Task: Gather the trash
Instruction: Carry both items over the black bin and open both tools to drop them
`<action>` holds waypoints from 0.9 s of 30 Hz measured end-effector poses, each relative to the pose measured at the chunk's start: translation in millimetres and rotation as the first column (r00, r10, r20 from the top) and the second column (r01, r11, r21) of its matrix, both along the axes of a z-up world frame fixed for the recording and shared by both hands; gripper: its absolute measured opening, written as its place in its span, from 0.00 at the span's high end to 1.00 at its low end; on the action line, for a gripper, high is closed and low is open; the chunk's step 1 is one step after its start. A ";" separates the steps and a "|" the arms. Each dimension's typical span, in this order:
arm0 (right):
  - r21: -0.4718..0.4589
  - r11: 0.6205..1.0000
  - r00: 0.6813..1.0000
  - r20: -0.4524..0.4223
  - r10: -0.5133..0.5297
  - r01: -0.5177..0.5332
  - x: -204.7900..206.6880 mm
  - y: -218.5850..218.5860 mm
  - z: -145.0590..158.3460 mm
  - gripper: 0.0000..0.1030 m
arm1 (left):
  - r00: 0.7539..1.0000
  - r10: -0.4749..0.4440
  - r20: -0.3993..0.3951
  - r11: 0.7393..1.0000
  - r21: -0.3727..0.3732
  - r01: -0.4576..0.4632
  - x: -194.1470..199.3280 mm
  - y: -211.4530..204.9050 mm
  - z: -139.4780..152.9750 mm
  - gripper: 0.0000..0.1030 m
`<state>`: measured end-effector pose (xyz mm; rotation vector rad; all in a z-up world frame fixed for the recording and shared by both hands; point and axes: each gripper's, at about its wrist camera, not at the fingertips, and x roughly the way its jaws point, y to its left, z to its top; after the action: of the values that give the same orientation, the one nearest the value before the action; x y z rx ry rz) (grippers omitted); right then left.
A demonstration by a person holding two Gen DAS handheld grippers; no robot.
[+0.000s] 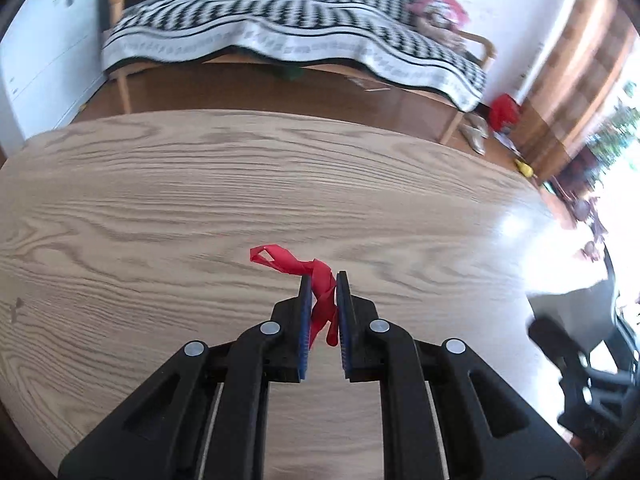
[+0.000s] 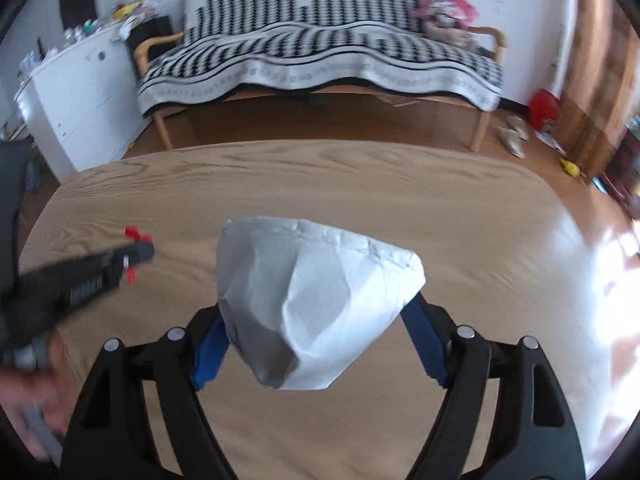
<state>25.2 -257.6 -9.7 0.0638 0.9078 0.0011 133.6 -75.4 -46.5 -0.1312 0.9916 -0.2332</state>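
My left gripper (image 1: 323,280) is shut on a twisted red plastic strip (image 1: 316,280) and holds it above the wooden table (image 1: 160,208); one looped end sticks out to the left. In the right wrist view the left gripper (image 2: 138,254) shows at the left with the red strip (image 2: 134,234) at its tip. My right gripper (image 2: 320,300) is shut on a crumpled white paper bag (image 2: 316,304), its open mouth facing forward, held above the table (image 2: 480,240).
Beyond the table stands a bench with a black-and-white blanket (image 2: 320,56) and a white cabinet (image 2: 76,92) at the left. A red bag (image 2: 544,108) and shoes lie on the floor at the right. The right gripper's dark body (image 1: 580,368) shows at the right edge.
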 end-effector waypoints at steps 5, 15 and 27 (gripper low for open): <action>0.013 0.989 0.989 0.023 -0.146 0.146 -87.1 -82.8 4.3 0.26 | 0.989 -0.141 0.039 0.990 0.014 0.140 -37.3 -75.3 11.6 0.89; 0.034 0.875 0.875 0.026 -0.483 0.483 -254.7 -241.8 -11.2 0.26 | 0.873 -0.483 0.064 0.876 0.032 0.482 -139.4 -252.3 5.2 0.89; 0.081 0.684 0.688 -0.120 -0.716 0.725 -369.6 -362.6 -62.7 0.25 | 0.645 -0.759 0.086 0.649 0.035 0.760 -269.3 -400.9 -23.1 0.89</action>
<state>-344.5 -620.2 -72.4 0.5465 0.9100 -0.7001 -135.7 -476.3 -69.6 0.3153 0.9030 -1.0209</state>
